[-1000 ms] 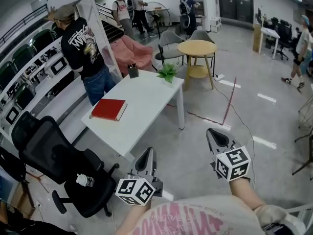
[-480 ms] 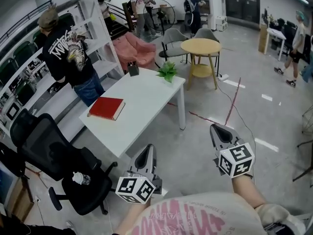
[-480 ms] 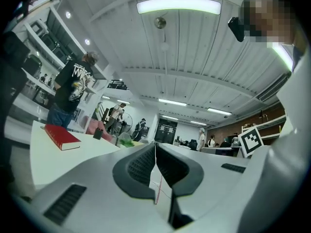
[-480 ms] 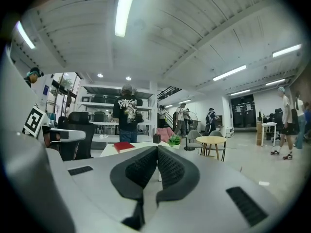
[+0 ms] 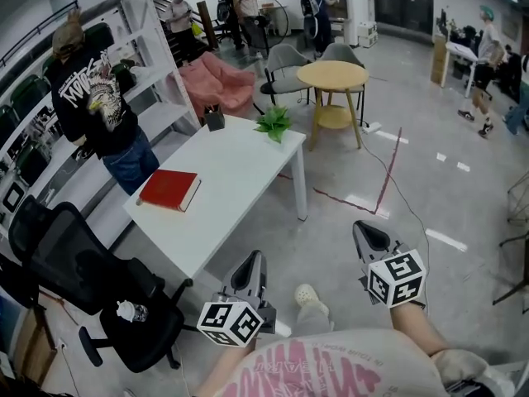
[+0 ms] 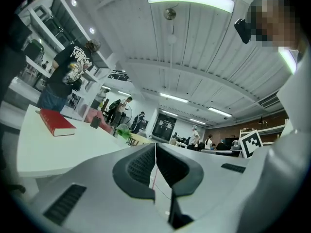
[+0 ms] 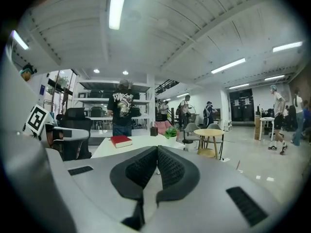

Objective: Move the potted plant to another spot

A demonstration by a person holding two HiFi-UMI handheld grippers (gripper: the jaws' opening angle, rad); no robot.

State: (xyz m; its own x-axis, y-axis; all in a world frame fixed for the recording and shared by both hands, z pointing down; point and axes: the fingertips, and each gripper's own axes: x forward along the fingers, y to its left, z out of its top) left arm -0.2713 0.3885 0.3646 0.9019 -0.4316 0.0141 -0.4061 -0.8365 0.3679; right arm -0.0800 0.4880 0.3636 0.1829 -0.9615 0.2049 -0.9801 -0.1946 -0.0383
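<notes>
One potted plant (image 5: 274,123) on one white table (image 5: 240,176), two empty grippers well short of it.

The plant stands near the table's far right corner, close to the edge that faces the single round yellow table (image 5: 332,76). One red book (image 5: 169,189) lies by the left edge and one dark pen holder (image 5: 214,120) sits at the far end. The left gripper (image 5: 251,260) and the right gripper (image 5: 368,232) both have their jaws pressed together with nothing between them, over bare grey floor (image 5: 339,213) off the table's near end. Open floor runs along the table's right side, crossed by a red line (image 5: 388,172). One black office chair (image 5: 91,279) stands at the left. The pink print on the shirt (image 5: 322,375) is unreadable.
</notes>
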